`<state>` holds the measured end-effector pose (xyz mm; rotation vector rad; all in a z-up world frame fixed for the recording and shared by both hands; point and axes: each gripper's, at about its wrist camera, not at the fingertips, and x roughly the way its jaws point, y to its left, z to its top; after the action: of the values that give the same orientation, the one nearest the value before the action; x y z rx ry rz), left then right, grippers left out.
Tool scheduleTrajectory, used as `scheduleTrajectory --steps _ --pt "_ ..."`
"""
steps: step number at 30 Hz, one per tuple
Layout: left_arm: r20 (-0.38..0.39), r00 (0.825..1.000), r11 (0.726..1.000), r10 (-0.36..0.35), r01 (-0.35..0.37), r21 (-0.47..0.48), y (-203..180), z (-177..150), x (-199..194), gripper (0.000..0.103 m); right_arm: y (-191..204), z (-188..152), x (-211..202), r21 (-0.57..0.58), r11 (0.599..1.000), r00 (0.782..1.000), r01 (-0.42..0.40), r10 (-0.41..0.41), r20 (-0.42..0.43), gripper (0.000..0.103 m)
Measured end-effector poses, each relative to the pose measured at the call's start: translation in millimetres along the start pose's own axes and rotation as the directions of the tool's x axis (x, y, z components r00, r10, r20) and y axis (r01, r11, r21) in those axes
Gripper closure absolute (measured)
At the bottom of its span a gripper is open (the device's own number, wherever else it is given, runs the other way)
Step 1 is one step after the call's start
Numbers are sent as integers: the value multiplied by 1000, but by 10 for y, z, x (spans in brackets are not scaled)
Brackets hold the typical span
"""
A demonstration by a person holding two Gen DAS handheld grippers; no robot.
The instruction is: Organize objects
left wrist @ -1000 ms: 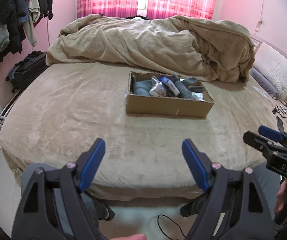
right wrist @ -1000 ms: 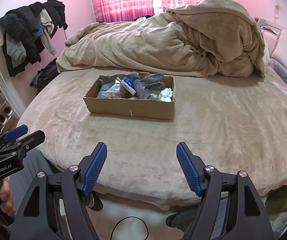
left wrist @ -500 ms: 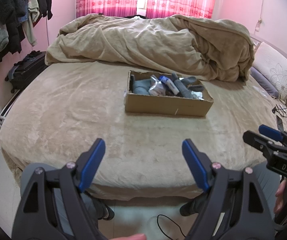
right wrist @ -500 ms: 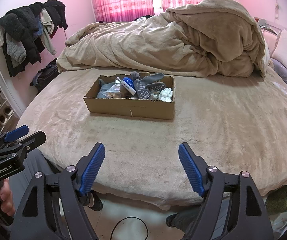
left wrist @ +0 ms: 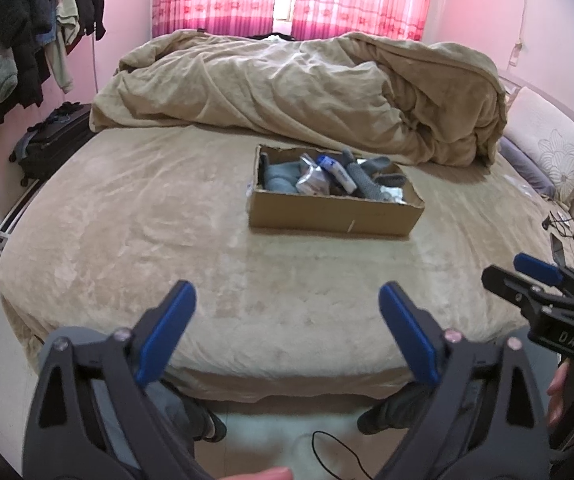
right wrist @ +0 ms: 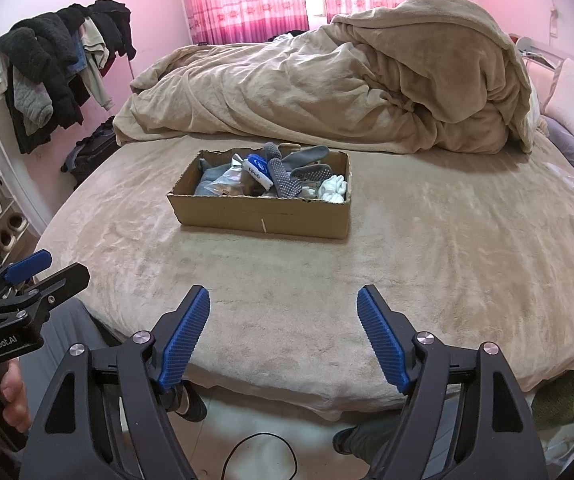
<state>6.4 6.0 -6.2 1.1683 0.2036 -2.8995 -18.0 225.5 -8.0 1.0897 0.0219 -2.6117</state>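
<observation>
Corrugated cardboard box (right wrist: 263,216) of knobbly grey socks (right wrist: 283,178) on plush beige bedspread (right wrist: 427,248), left hand-held gripper (left wrist: 287,334) and right hand-held gripper (right wrist: 283,334) both wide, empty.

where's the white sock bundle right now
In the right wrist view, the white sock bundle sits in the near right corner of the cardboard box on the bed, beside the grey dotted socks.
</observation>
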Motion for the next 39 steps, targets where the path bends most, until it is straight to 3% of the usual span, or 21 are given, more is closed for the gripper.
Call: scheduleTrajectory --steps 39 --pt "-7 1000 1000 1 -1 -21 76 11 18 9 26 -2 -7 -1 1000 1000 -6 6 -3 24"
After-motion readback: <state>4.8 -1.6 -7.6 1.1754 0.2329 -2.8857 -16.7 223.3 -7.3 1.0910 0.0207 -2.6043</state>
